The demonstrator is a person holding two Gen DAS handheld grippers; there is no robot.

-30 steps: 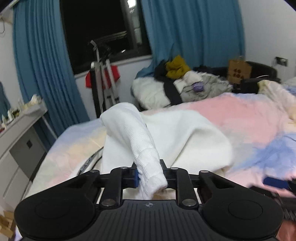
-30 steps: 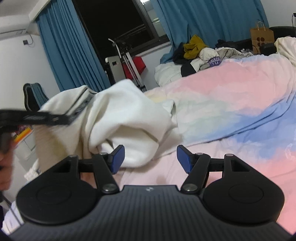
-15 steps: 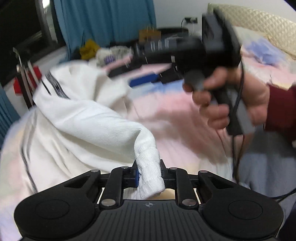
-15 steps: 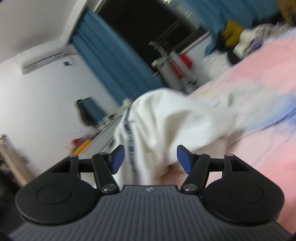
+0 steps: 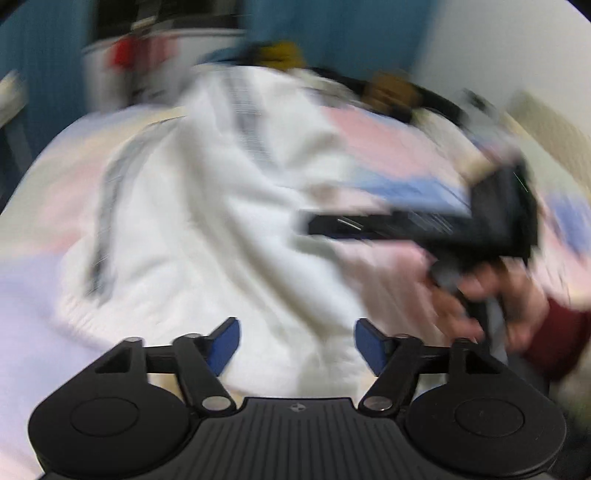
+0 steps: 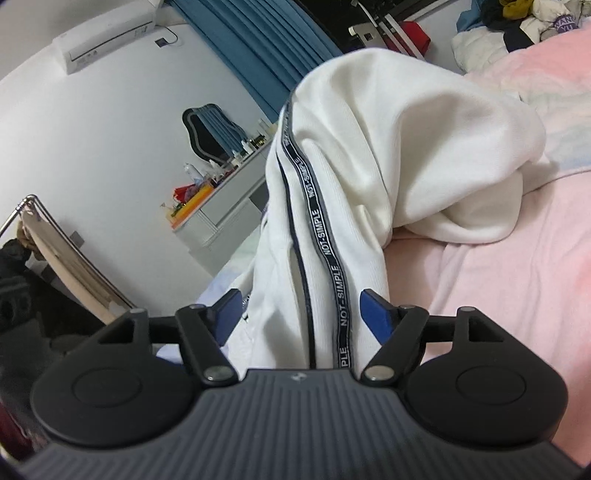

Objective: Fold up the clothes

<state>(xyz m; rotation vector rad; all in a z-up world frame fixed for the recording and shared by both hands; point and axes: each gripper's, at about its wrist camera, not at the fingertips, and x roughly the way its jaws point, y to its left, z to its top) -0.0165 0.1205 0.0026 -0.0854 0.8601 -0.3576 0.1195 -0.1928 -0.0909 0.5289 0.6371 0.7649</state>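
A white garment with a dark printed stripe lies bunched on the pink bedspread. In the blurred left wrist view the white garment (image 5: pixel 207 221) spreads in front of my left gripper (image 5: pixel 297 341), which is open and holds nothing. My right gripper (image 5: pixel 424 223) shows there at the right, held in a hand. In the right wrist view my right gripper (image 6: pixel 301 314) is open, with a striped fold of the white garment (image 6: pixel 388 140) lying between its fingers, not clamped.
A pile of other clothes (image 6: pixel 517 22) sits at the far end of the bed. A drying rack (image 6: pixel 384 26) stands by the dark window and blue curtains (image 6: pixel 251 44). A cluttered white dresser (image 6: pixel 221 199) stands at the left wall.
My left gripper has opened and let go of the white sleeve cuff. The garment has dropped onto the bed. My right gripper has moved in around the striped fold.
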